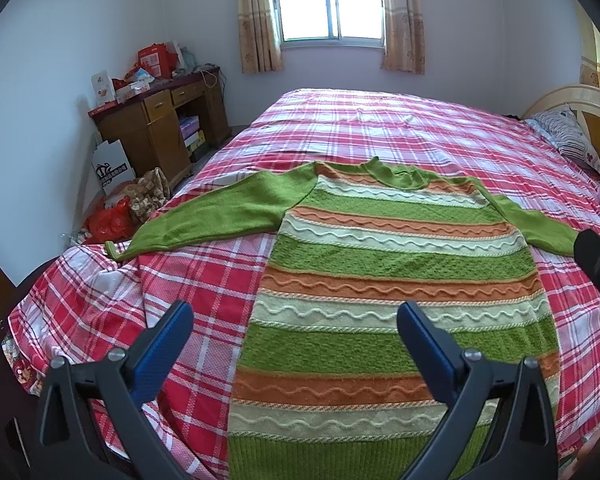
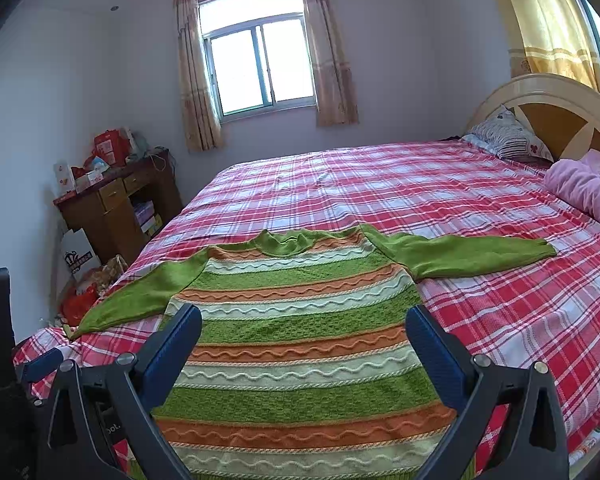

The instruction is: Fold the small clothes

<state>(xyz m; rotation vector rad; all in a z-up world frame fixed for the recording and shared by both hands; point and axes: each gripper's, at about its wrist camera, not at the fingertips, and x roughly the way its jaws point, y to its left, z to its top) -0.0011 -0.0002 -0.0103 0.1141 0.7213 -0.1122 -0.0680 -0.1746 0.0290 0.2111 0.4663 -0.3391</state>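
A: How much room was there on the bed (image 2: 380, 184) around the garment?

B: Plenty on the far half. The red-and-white plaid cover ran bare from the sweater's collar to the far edge under the window (image 2: 260, 68). Toward the headboard (image 2: 548, 108) edge lay a striped pillow (image 2: 508, 140) and a bunched pink blanket (image 2: 588, 188), both well apart from the sweater.

A: And the other side?

B: Tighter. The left sleeve (image 1: 208, 216) reached almost to the foot edge of the bed, its cuff at the rumpled corner of the cover. Beyond that edge stood a wooden desk (image 1: 160, 128) piled with boxes, with bags on the floor beside it.

A: Where was the sweater itself?

B: The sweater (image 1: 380, 280) lay flat, front up, by the near edge of the bed, hem toward the cameras, collar pointing to the window. Its right sleeve (image 2: 472, 256) stretched straight out toward the headboard side.

A: How did it look?

B: Knitted, with green, orange and cream bands crossed by wavy raised lines; plain green sleeves, collar and ribbed hem. Body smooth, no fold in it.

A: The grippers?

B: The left gripper (image 1: 296, 328) hung above the sweater's left side, jaws spread wide, nothing between them. The right gripper (image 2: 304, 336) hovered over the body, jaws equally wide and empty. Neither touched the knit, as far as I could tell.
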